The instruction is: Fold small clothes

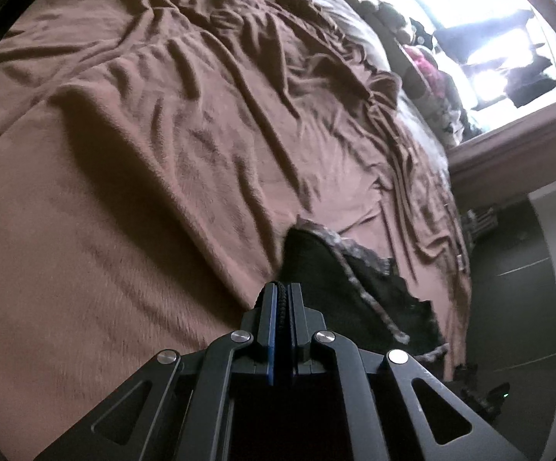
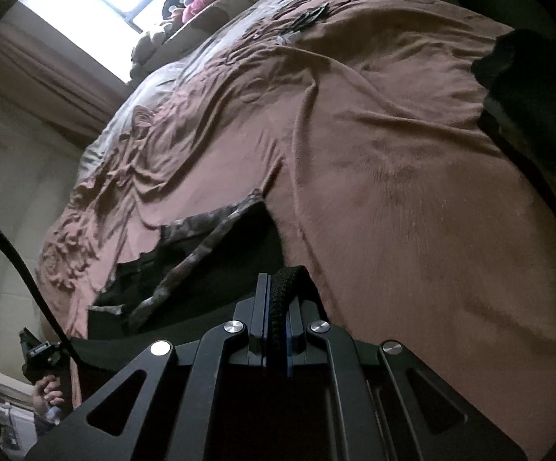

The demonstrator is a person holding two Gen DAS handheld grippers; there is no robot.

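Note:
A black garment with a mottled grey-brown trim band hangs between my two grippers above a bed with a brown blanket. My left gripper is shut on a black edge of that garment, which spreads out to its right. In the right wrist view the same black garment lies to the left of my right gripper, whose pads clamp a thick black knit edge. The left gripper and the hand holding it show at the lower left there.
The brown blanket is creased toward the window side. Stuffed toys and cushions line the sill under a bright window. Another dark piece of clothing lies at the bed's far right edge. Dark floor borders the bed.

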